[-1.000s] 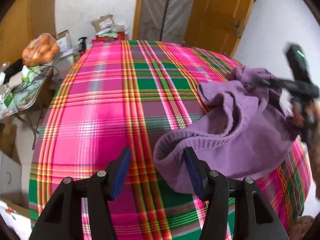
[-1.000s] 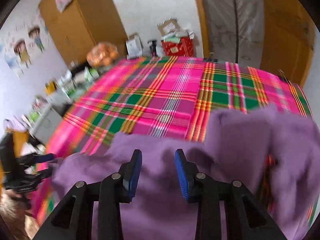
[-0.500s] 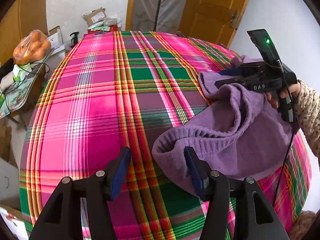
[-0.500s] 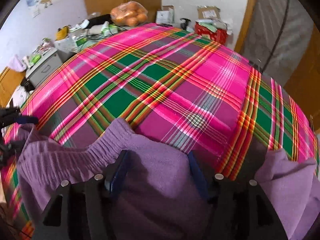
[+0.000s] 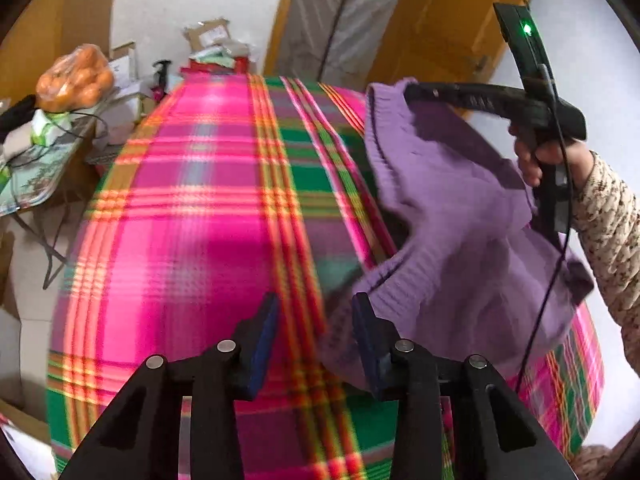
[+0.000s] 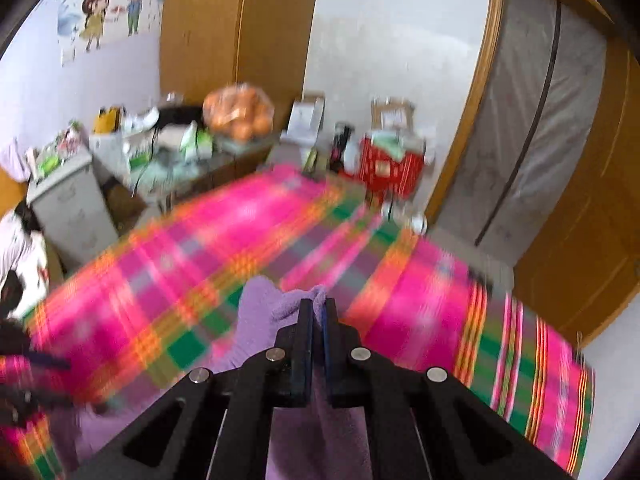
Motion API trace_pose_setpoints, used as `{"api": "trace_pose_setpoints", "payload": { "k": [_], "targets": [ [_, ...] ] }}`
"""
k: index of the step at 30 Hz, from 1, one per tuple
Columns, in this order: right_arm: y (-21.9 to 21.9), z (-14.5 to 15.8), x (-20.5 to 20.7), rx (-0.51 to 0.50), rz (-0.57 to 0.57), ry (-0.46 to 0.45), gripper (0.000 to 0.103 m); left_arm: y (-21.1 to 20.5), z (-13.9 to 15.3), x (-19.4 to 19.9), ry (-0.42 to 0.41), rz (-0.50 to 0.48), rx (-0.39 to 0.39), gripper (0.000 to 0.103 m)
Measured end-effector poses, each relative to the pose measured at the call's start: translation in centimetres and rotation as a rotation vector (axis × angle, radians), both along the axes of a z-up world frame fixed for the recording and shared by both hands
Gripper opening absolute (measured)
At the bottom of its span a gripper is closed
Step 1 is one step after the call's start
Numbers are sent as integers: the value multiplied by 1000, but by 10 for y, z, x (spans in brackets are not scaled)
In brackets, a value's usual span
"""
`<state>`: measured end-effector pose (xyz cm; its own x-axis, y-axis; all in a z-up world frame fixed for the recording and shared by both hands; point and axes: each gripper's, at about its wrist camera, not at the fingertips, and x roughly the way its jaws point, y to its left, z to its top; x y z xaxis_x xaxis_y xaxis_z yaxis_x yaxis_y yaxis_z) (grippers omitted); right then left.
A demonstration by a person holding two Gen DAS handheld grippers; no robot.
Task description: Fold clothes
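Up has gone the right claw (image 6: 316, 320), now pinched tight on the purple sweater (image 5: 452, 216) that hangs above the plaid bed (image 5: 192, 216), so the wide-open, empty left claw (image 5: 316, 320) should grab the ribbed hem just beside its right finger.

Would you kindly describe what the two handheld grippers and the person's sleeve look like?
Both are black plastic. The left gripper has blue-padded jaws and silver rivets. The right gripper has a pistol handle, a lit green LED on an upright mast and a thin black cable. The sleeve is beige speckled knit.
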<state>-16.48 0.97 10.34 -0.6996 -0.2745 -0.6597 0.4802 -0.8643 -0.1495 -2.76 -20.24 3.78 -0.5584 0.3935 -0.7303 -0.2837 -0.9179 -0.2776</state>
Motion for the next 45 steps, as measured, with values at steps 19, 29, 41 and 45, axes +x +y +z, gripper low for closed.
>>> {"api": "trace_pose_setpoints", "payload": {
  "k": [19,29,41,45],
  "targets": [
    [-106,-17,-30,66,101,20,6,-48,-1,-9,-34,106,74,34],
    [6,35,83,-73,-4,38,21,-37,8,12,-38,87,122,37],
    [159,-20,241,-103,-319,-65,36,-12,10,27,-75,85,59,51],
    [178,-41,271,-112,-351,-104,36,-21,7,27,-129,125,127,54]
  ]
}}
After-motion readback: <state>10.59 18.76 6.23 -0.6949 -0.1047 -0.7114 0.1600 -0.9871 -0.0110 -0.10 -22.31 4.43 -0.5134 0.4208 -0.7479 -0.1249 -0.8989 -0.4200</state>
